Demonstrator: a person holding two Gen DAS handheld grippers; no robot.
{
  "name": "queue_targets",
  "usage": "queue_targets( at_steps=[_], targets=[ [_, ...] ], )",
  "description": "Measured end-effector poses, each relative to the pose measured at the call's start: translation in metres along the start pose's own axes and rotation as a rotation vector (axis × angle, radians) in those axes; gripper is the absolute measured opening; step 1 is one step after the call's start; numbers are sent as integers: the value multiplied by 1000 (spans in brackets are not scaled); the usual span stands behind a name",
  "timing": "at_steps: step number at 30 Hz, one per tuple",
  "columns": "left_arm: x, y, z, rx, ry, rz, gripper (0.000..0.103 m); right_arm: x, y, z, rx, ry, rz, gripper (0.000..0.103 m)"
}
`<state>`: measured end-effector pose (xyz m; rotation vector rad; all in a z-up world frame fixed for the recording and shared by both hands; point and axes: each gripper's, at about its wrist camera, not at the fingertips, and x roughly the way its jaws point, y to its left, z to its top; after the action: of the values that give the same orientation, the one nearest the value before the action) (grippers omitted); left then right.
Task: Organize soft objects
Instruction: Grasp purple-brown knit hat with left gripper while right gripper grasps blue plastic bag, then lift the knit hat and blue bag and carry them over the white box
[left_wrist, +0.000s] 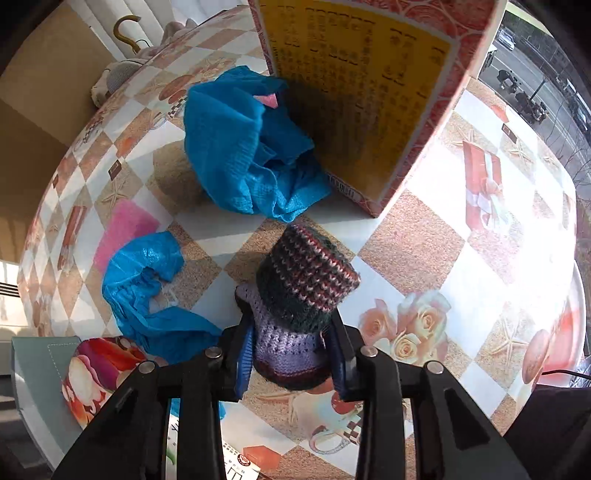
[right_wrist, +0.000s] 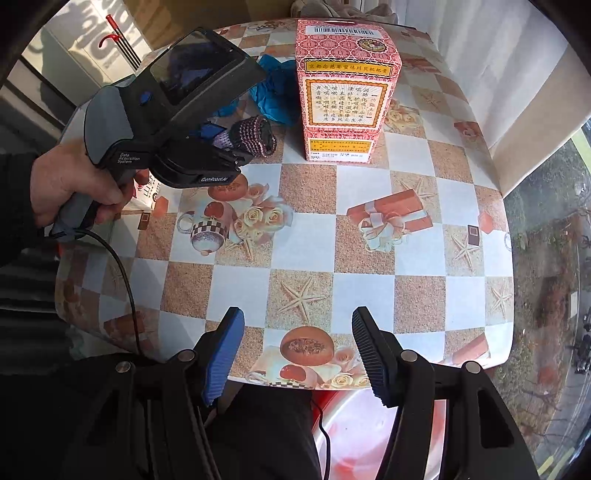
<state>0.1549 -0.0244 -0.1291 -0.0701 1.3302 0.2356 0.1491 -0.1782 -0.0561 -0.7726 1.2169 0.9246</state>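
Knitted piece before box; cloth left of box

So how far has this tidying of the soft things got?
Nothing looks sorted yet: no pile or container of tidied items shows. In hand: the left tool is clamped on a striped knitted piece. The right tool is open and empty above the table. Left to do: the blue cloth by the box, the blue plastic cover and the pink item.
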Motion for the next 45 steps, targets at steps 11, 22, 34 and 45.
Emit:
queue_targets(
  at_steps=[11, 22, 34, 45],
  targets=[
    [-31, -24, -152, -248, 111, -45, 36, 14, 41, 83, -101, -75, 162, 62],
    [-31, 3, -163, -415, 101, -73, 39, 95, 82, 175, -8, -25, 88, 62],
    [-22, 23, -147, -418, 100, -113, 42, 120, 80, 194, -22, 9, 118, 19],
    [-30, -38, -88, -113, 81, -194, 41, 64, 6, 50, 7, 89, 103, 19]
  ],
)
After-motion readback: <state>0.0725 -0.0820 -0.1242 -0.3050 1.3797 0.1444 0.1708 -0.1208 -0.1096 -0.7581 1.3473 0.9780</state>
